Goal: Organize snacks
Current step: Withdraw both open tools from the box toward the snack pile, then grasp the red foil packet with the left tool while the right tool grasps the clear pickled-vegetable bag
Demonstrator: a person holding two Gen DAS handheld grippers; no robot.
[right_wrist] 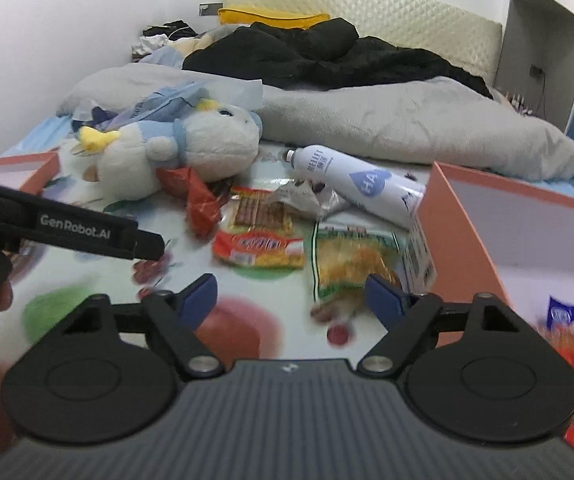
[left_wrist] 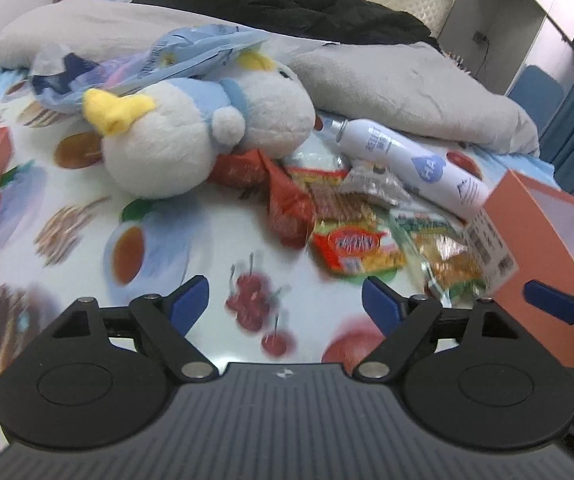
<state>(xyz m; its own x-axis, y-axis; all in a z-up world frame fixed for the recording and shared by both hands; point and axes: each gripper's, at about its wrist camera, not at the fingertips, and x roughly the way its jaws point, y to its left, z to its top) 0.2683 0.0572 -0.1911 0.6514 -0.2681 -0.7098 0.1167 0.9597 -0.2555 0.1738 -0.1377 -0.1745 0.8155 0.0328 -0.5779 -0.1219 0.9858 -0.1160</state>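
Several snack packets lie heaped beside the orange box (right_wrist: 463,216), just ahead of both grippers. The green-edged packet (right_wrist: 351,264) rests against the box's near wall, its long axis running away from the right gripper (right_wrist: 291,295), which is nearer and stands almost directly before it. The left gripper (left_wrist: 285,299) sits further from the box. Both are spread wide and hold nothing.
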